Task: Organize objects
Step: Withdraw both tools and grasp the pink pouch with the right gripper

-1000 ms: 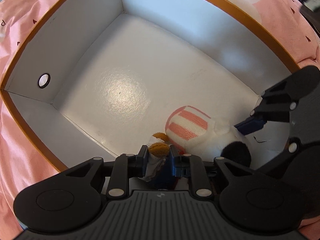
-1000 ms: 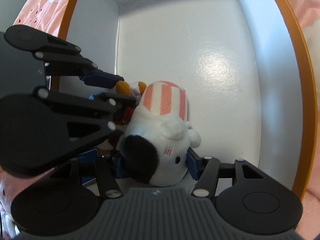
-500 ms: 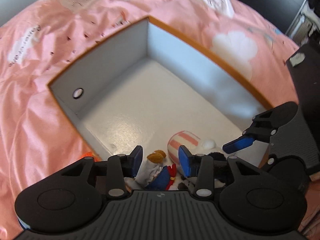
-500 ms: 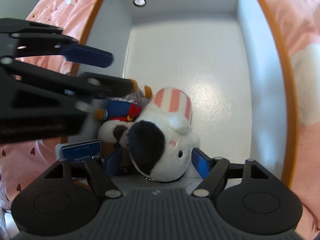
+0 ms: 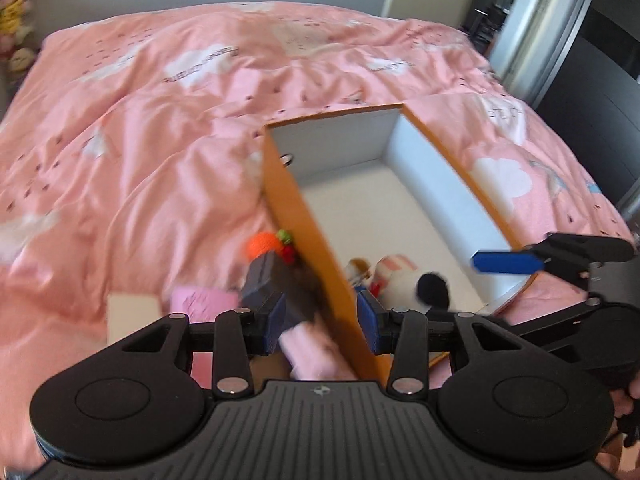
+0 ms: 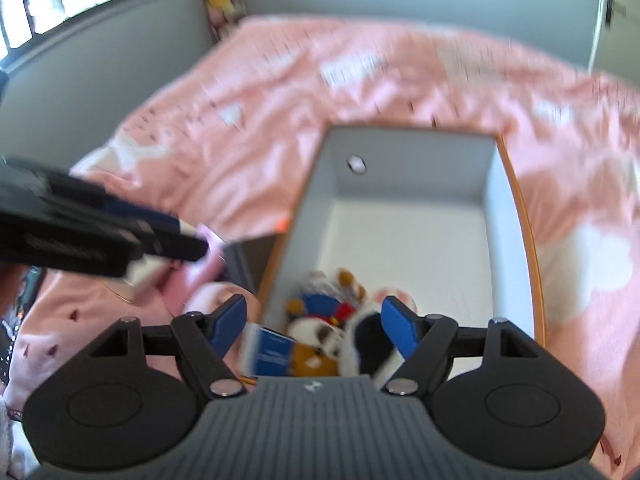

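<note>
Both hand-held grippers lifted, jaws apart, empty; plush toys below in box.

A home bedroom: a bed under a pink cloud-print duvet, plush toys piled in the corner.

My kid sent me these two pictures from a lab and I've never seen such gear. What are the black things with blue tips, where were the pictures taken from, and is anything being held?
A person holds a hand-held claw in each hand; no robot. Each picture comes from a camera on one claw, looking along its blue fingers. The left claw and right claw are both open and hold nothing.

Below is a pink bed with an open box, orange outside, white inside. Two plush toys lie in its near end: a white one with a black ear and a smaller one in blue. Beside the box lie more blurred items, one orange.
</note>
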A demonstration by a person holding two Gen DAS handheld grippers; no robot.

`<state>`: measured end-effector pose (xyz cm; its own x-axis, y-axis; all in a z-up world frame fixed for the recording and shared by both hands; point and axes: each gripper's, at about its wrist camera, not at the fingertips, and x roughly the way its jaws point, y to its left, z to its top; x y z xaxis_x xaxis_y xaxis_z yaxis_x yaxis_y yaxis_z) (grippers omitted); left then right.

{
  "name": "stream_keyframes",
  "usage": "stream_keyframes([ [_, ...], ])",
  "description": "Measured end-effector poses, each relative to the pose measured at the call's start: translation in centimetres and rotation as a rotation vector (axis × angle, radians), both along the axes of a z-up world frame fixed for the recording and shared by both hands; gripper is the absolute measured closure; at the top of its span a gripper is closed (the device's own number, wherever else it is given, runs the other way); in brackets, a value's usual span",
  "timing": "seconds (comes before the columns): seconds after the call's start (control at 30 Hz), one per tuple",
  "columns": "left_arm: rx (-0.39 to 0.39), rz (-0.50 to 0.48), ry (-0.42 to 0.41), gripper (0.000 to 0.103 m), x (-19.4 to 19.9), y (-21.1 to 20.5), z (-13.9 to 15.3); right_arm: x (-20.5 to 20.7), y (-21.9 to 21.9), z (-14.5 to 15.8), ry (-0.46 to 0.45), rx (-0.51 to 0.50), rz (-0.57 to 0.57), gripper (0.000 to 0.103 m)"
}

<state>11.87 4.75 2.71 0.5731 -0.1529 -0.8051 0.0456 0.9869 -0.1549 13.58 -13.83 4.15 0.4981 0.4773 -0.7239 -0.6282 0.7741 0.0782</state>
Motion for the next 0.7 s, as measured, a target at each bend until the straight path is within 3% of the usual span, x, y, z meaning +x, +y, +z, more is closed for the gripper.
stream_keyframes([
  [0.03, 0.008, 0.020, -0.004, 0.054, -1.0, 0.1, -0.3, -1.0, 0.8, 1.1, -0.035, 0.008, 0.006, 0.028],
  [0.17, -0.021, 0.093, -0.002, 0.054, -4.3, 0.5, -2.1, -3.7, 3.4, -1.8, -0.114, 0.028, 0.011, 0.033],
  [0.3, 0.022, 0.130, 0.015, 0.056, -6.4, 0.2, -4.2, -5.6, 4.2, -3.0, -0.113, 0.021, 0.006, 0.039],
  [0.37, 0.000, 0.134, 0.031, 0.056, -7.1, 0.5, -5.0, -6.4, 4.2, -3.7, -0.132, -0.003, 0.003, 0.048],
  [0.53, 0.068, 0.151, 0.016, 0.058, -8.4, 0.8, -5.8, -7.5, 5.4, -6.3, -0.104, -0.036, 0.018, 0.058],
  [0.7, 0.052, 0.153, 0.018, 0.060, -8.8, 1.2, -6.0, -8.2, 7.3, -7.8, -0.101, -0.094, 0.066, 0.068],
])
